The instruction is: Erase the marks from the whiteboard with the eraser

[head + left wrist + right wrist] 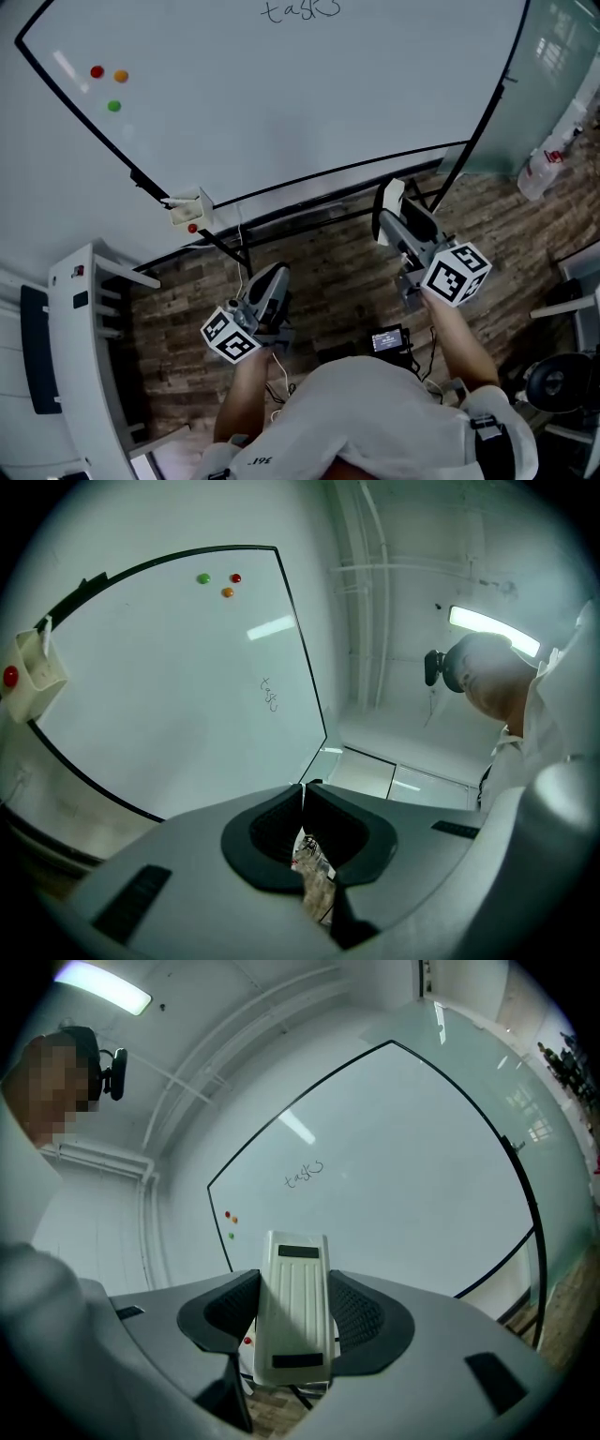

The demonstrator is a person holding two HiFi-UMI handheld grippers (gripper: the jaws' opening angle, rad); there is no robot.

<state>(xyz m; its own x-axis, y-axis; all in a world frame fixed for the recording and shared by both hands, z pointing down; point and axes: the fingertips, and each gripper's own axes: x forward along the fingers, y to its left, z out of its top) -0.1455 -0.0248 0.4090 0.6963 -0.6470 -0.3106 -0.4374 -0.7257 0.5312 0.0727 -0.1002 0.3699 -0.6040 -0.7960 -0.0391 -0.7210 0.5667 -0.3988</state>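
Note:
A big whiteboard [281, 94] fills the upper head view, with a small handwritten mark [300, 9] at its top edge. My right gripper [391, 208] is shut on a cream eraser [293, 1305], held below the board's bottom rail. In the right gripper view the mark [304, 1175] sits far ahead on the board [394, 1166]. My left gripper [269, 281] hangs lower left, shut and empty, its pads together. The left gripper view shows the board [169, 686] and the mark [270, 695].
Three coloured magnets [110, 84] sit at the board's left. A small white holder [190, 208] with a red dot hangs on the bottom rail. A white rack [80, 347] stands left, a spray bottle [544, 164] right. Wooden floor [328, 272] lies below.

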